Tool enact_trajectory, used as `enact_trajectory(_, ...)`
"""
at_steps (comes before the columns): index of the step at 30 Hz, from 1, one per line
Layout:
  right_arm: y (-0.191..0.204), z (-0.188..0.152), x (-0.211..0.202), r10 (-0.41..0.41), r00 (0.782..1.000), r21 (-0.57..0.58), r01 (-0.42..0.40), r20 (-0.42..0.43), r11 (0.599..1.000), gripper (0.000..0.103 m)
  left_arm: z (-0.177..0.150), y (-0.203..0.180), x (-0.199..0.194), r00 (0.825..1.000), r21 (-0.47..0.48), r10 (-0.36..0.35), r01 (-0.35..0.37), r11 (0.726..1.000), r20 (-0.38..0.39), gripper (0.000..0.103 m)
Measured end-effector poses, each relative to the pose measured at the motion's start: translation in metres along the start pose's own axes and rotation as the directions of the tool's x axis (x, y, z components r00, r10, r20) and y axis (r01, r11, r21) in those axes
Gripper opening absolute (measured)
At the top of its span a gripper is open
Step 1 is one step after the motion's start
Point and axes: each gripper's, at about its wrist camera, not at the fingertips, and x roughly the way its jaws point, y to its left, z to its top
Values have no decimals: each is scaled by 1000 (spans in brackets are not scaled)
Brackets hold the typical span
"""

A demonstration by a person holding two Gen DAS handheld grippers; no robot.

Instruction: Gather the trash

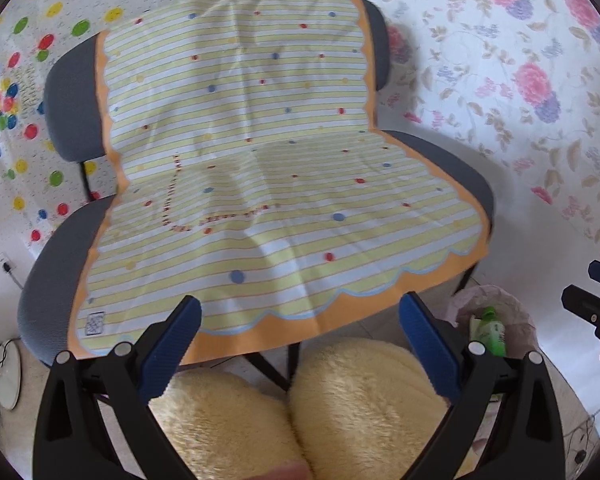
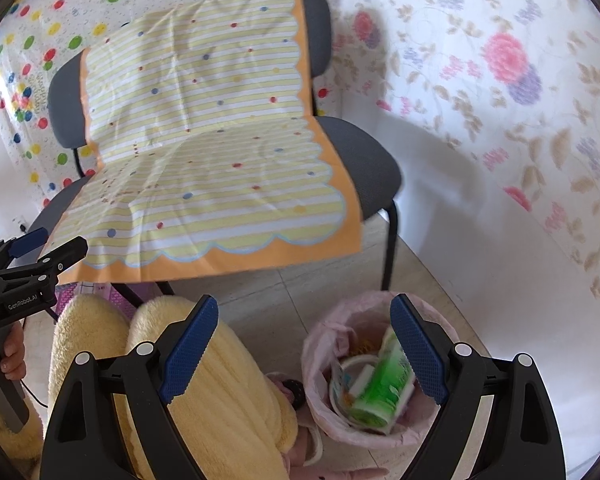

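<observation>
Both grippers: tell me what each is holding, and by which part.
Nothing is held. The left gripper and right gripper are both open and empty; the green packet lies in the bin.

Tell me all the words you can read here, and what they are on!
"GenRobot.AI": white letters on the side of the left tool, seen from the right wrist view.
Green package in the pink-lined bin: it has print, but too blurred to read.
Small square label on the corner of the striped cloth: too small to read.
Dotted writing on the cloth: cannot be read.
</observation>
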Motion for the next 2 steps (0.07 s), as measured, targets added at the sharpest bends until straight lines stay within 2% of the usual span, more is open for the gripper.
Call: enact_trajectory(2,10,13,9,22,1000,-29,-22,7,999,88,3,15,3,1000,-26,29,-29,999,-4,96)
